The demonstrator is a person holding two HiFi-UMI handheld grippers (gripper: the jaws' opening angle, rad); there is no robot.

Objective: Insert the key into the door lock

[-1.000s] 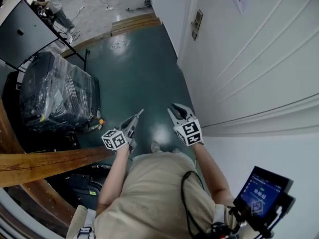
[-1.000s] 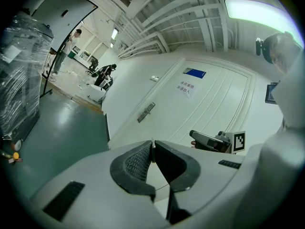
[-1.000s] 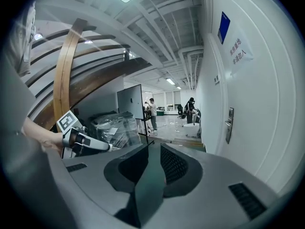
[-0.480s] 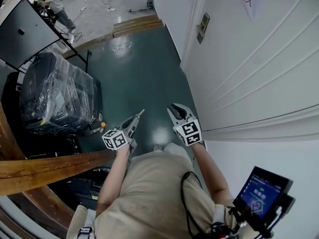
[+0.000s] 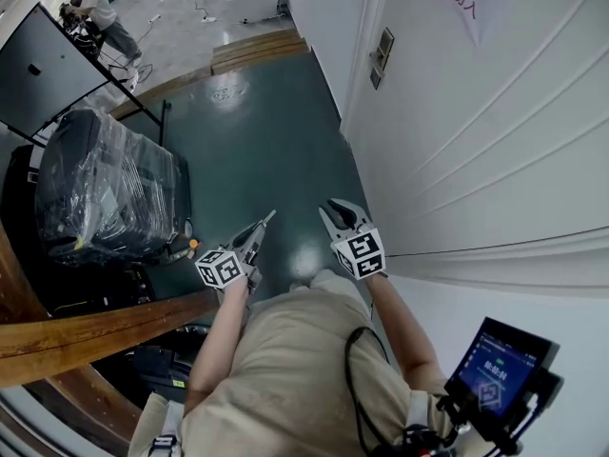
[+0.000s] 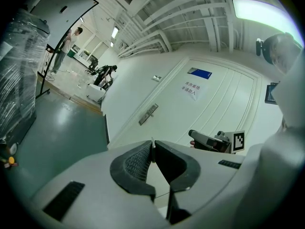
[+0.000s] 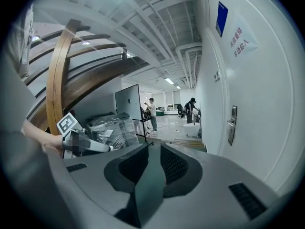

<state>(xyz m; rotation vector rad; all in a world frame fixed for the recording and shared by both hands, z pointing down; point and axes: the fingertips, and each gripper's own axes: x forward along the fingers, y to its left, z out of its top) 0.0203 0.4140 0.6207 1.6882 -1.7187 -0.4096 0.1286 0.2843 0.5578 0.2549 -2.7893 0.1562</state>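
The silver lock plate [image 5: 381,57] with its handle is fixed to the white door [image 5: 476,141] along the right, well ahead of both grippers. It also shows in the left gripper view as the lock plate [image 6: 148,114] and in the right gripper view as the lock plate [image 7: 232,124]. My left gripper [image 5: 266,217] is shut, and a thin metal sliver, the key [image 6: 152,142], sticks up edge-on between its pads. My right gripper [image 5: 338,208] hangs beside it over the floor, jaws apart and empty; in its own view the right gripper [image 7: 153,151] frames open space.
A plastic-wrapped black case [image 5: 105,184] and a dark board on a stand [image 5: 48,65] are at the left. A curved wooden beam [image 5: 86,317] crosses the lower left. Green floor [image 5: 257,131] runs ahead along the door. A person [image 5: 95,8] stands far back. A small screen [image 5: 500,365] hangs at my right.
The view has advanced a little along the floor: the lock plate sits slightly lower in the head view. Both grippers keep their places and their states.
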